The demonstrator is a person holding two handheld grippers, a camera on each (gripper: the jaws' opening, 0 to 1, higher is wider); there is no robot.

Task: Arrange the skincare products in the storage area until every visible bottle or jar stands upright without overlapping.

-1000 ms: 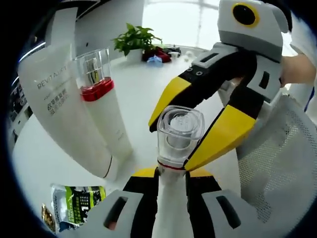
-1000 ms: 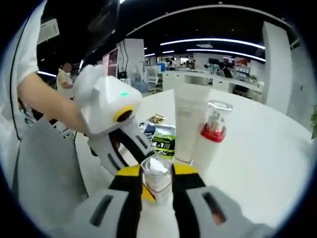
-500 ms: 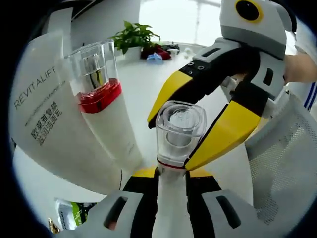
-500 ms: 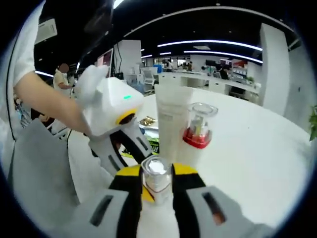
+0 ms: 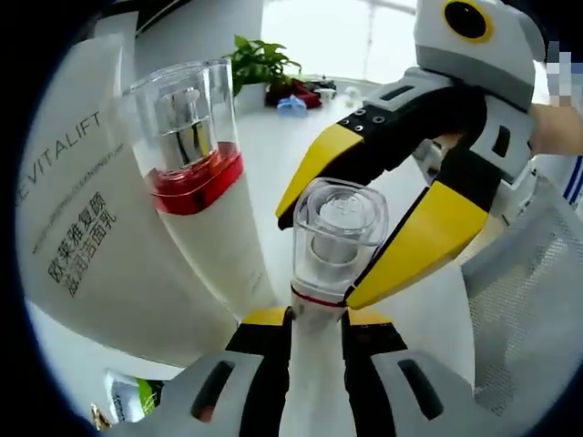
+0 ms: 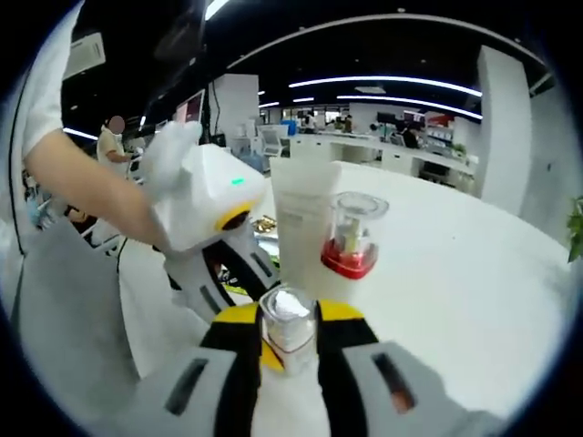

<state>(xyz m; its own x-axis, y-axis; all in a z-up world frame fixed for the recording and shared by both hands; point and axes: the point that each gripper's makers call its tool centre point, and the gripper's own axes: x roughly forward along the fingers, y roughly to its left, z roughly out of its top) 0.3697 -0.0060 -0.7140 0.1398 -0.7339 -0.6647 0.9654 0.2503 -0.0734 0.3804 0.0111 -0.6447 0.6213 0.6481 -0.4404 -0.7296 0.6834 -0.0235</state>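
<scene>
A white bottle with a clear cap stands between both grippers. In the left gripper view my left gripper is shut on its white body, and my right gripper comes in from the right with its yellow fingers closed around the cap. In the right gripper view the same cap sits between the right gripper's yellow pads, and the left gripper reaches in from the left below it. A red-collared pump bottle stands upright close by, with a white REVITALIFT tube right behind it.
A green sachet lies on the white round table near the tube. White mesh material fills the right side. A potted plant and small items stand at the table's far edge. An office lies beyond.
Both grippers have carried the held bottle closer to the red-collared bottle and the tube, which now look larger and nearer. The grip has not changed.
</scene>
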